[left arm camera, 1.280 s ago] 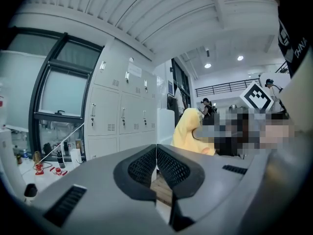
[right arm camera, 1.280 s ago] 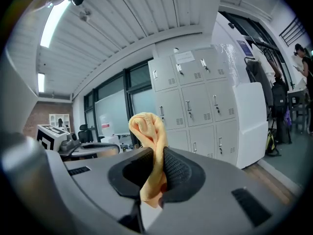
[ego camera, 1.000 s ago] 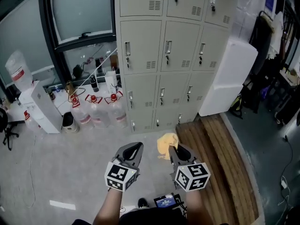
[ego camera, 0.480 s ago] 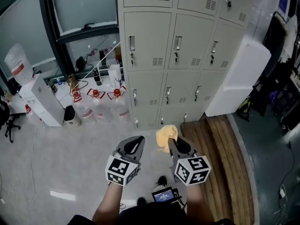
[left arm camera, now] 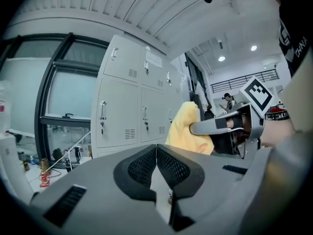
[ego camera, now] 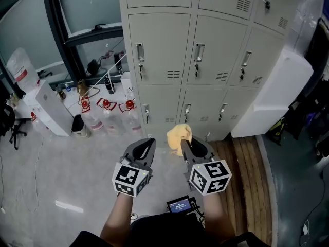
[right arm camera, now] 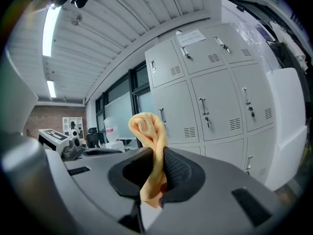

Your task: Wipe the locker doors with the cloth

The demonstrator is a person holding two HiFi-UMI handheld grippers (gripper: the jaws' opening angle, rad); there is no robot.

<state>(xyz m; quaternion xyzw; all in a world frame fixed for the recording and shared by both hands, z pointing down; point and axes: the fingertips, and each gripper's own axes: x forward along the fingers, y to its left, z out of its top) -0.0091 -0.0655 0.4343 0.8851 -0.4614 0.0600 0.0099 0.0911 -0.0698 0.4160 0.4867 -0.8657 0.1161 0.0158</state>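
Observation:
A block of grey locker doors (ego camera: 205, 50) with small handles and vents stands ahead of me; the same locker doors (right arm camera: 215, 106) fill the right gripper view. My right gripper (ego camera: 186, 144) is shut on a bunched yellow cloth (ego camera: 179, 135), which sticks up from the jaws and stays clear of the doors. The cloth (right arm camera: 149, 146) is pinched between the black pads. My left gripper (ego camera: 145, 149) hangs beside it, shut and holding nothing. In the left gripper view the cloth (left arm camera: 188, 129) shows to the right.
Water bottles with red caps (ego camera: 105, 118) stand on the floor left of the lockers, by a white dispenser (ego camera: 49, 109). A large white panel (ego camera: 272, 96) leans against the lockers at right. A wooden platform (ego camera: 241, 179) lies below it. A window frame (ego camera: 72, 40) is at left.
The lockers have come nearer and lower in the head view as I moved toward them. Both grippers rose slightly, the cloth still held by the right one.

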